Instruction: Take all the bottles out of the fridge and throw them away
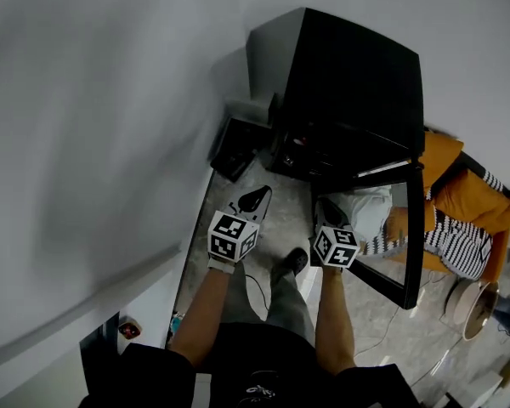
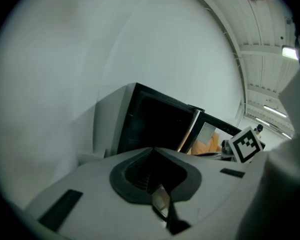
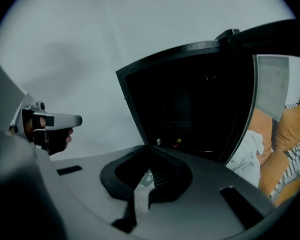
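A black fridge point(image 1: 348, 83) stands ahead with its glass door point(image 1: 412, 228) swung open to the right. Its inside is dark in every view; only small red and yellow spots point(image 3: 178, 143) show low down, and I cannot make out a bottle. My left gripper point(image 1: 255, 199) is held in front of the fridge's left side, shut and empty. My right gripper point(image 1: 326, 212) hangs before the open cavity, also shut with nothing in it. In the left gripper view the jaws point(image 2: 153, 152) meet before the fridge point(image 2: 155, 121). The right gripper view faces the cavity point(image 3: 190, 109).
A white wall point(image 1: 93, 126) runs along the left. A low black box point(image 1: 234, 147) sits on the floor beside the fridge. A person in orange and striped clothes point(image 1: 459, 219) sits behind the open door. A cable point(image 1: 257, 294) lies on the floor by my feet.
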